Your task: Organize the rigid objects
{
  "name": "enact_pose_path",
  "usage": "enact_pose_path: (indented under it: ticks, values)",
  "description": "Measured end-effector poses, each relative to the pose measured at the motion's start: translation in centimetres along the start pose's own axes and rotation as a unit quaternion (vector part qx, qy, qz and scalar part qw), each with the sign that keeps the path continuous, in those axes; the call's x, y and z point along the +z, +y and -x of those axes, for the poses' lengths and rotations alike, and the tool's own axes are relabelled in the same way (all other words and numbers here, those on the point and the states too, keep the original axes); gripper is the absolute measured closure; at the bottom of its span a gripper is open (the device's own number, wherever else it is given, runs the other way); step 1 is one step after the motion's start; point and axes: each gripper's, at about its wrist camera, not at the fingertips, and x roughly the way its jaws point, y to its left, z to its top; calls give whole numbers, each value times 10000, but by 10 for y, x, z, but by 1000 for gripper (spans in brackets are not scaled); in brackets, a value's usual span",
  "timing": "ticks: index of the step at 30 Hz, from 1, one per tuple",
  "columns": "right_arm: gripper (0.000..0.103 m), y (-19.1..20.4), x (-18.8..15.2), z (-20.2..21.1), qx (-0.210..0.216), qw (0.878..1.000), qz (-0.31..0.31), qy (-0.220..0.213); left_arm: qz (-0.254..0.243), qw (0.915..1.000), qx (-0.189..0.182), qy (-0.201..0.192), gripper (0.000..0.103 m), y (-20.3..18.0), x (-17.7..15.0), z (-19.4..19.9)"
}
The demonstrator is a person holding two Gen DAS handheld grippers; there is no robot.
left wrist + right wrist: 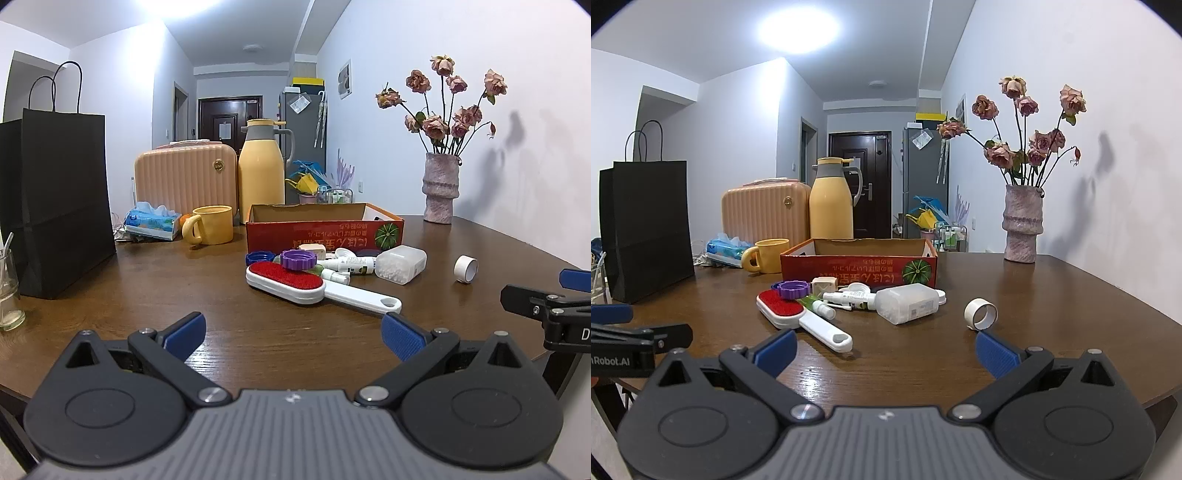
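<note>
Jaws wide on both: left gripper point(293, 338) and right gripper point(884, 350) hover empty over the near bench point(221, 280) edge, nothing between the pads. Loose items sit clustered at 12 o'clock, touching the red box point(325, 230), likely the sorting target: lint brush point(295, 282) nearest, purple cap point(298, 259) on its head, clear container point(400, 264) beside. Tape ring point(980, 314) lies apart at 1 o'clock. Box interior hidden by its front wall; small bottles behind the brush overlap, count unclear.
</note>
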Motion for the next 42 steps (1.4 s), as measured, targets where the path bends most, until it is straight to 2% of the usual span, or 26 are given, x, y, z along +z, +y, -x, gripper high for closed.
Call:
enact_pose_path:
  ticks: [42]
  values:
    - [0, 1, 2, 1, -16, 10000, 26, -20, 2, 10000, -2, -27, 0, -1, -1, 2]
